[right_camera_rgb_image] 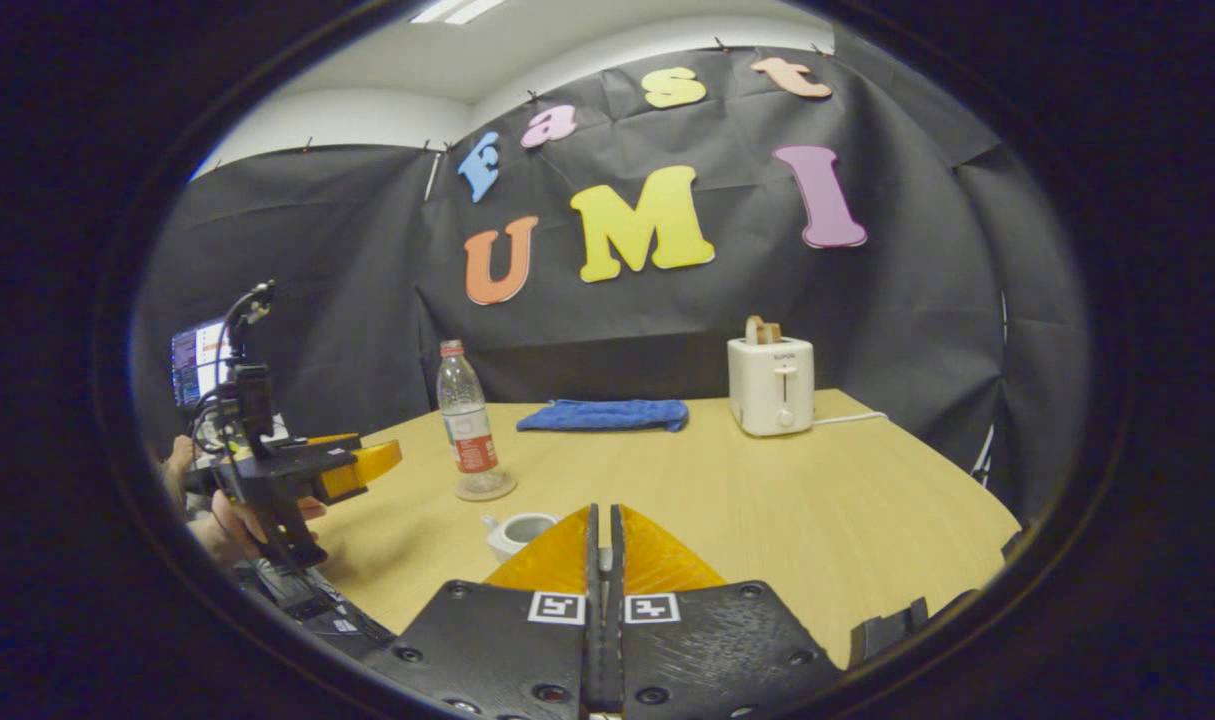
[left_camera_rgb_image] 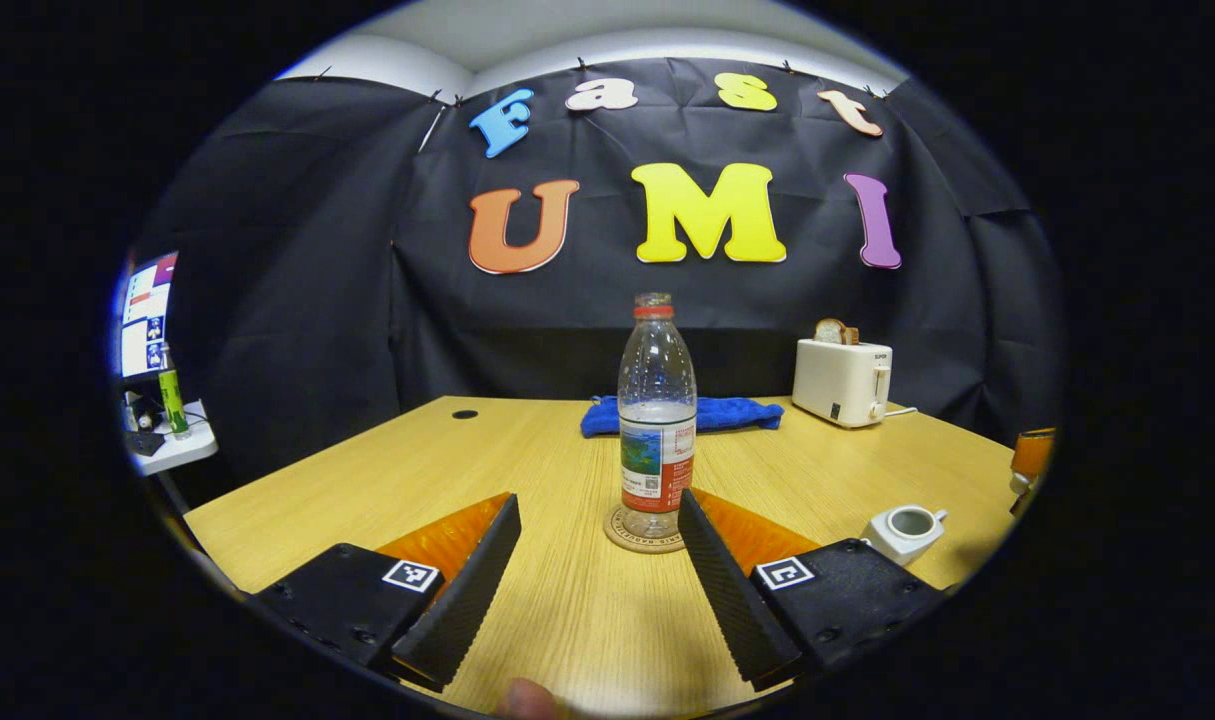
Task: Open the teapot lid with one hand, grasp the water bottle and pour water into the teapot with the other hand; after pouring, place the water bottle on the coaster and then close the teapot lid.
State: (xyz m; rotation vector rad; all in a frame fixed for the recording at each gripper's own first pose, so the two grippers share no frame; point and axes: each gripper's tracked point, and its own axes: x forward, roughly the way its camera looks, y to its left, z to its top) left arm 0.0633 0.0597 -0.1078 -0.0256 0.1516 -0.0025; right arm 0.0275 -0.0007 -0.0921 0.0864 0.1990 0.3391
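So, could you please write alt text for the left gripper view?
The open left gripper faces a capless water bottle standing on a coaster on a wooden table. Behind are a blue cloth and toaster; a lidless teapot sits right.

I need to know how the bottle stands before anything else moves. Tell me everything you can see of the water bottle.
The clear plastic water bottle stands upright on a round brown coaster on the wooden table. It has a red neck ring, no cap that I can see, and a printed label around its lower half. Water fills roughly half. The left gripper is open, its jaws either side of the bottle, not touching it.
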